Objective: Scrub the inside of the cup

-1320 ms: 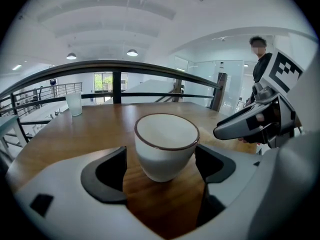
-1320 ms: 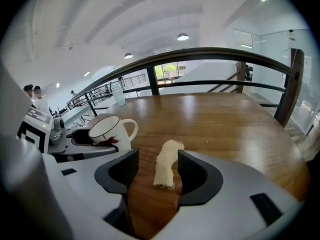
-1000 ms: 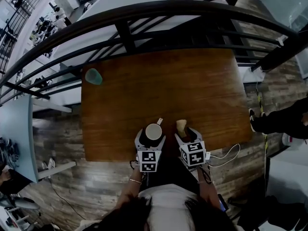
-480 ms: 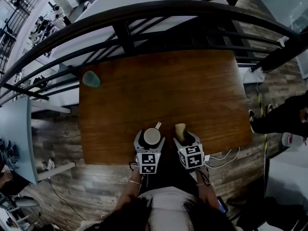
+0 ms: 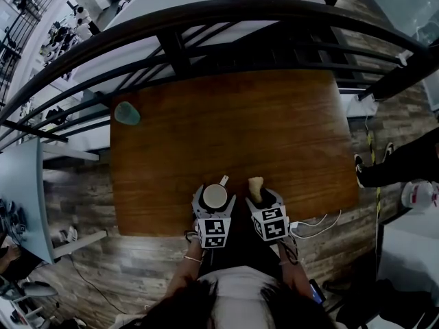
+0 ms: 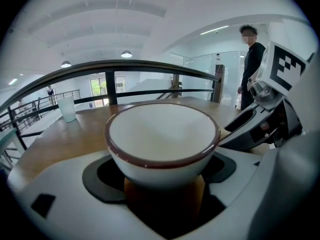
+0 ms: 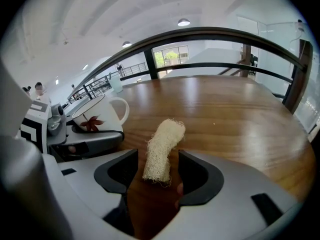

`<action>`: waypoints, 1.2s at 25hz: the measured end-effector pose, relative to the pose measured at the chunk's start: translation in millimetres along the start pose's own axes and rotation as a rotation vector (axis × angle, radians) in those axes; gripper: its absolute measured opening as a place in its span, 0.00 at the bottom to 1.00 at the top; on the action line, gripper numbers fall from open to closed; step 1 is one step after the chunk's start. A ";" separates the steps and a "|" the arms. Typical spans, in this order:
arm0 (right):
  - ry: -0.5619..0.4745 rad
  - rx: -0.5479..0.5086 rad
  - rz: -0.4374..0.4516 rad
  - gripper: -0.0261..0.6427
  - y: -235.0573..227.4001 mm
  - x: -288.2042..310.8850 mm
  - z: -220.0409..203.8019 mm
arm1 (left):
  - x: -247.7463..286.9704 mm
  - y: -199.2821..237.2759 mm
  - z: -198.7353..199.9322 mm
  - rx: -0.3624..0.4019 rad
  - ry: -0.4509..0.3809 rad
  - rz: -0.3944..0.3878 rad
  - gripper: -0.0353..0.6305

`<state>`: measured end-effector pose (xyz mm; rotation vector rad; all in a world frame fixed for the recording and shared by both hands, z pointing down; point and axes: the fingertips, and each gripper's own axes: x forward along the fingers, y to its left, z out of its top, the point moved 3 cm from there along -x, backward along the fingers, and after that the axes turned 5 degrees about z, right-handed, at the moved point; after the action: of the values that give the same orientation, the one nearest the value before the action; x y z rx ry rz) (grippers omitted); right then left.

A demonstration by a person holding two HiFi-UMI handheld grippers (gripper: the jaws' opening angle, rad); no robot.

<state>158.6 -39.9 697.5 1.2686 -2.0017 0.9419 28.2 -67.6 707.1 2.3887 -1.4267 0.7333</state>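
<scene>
A white cup with a brown rim stands upright near the table's front edge, and my left gripper is shut on it. In the left gripper view the cup fills the gap between the jaws of the left gripper, and its inside looks bare. My right gripper is shut on a pale loofah scrubber just right of the cup. The scrubber sticks up out of the right gripper, apart from the cup, which shows a red leaf print and its handle.
The wooden table is bordered at the far side by a dark metal railing. A teal glass stands at the far left corner. A white cable hangs off the near right edge. A person stands beyond the table.
Both grippers have drawn slightly back toward the table's near edge with the cup and the scrubber still held. The gap between them stays about the same.
</scene>
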 end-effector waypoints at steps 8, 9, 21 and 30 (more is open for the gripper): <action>0.003 -0.058 -0.047 0.41 -1.7 0.3 0.8 | 6.2 0.5 2.1 0.018 0.016 0.028 0.70; 0.001 -0.071 -0.053 0.41 -0.3 0.3 1.2 | 6.1 0.7 1.7 0.018 0.021 0.032 0.69; -0.011 -0.152 -0.084 0.31 5.6 -0.6 0.5 | 6.1 2.3 1.7 0.016 0.022 0.040 0.66; -0.002 -0.183 -0.046 0.18 11.6 0.1 -0.8 | 0.6 9.5 18.1 0.014 -0.035 0.057 0.66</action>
<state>147.9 -35.9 695.1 1.2090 -2.0016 0.7176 25.3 -81.1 692.0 2.3919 -1.5134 0.7213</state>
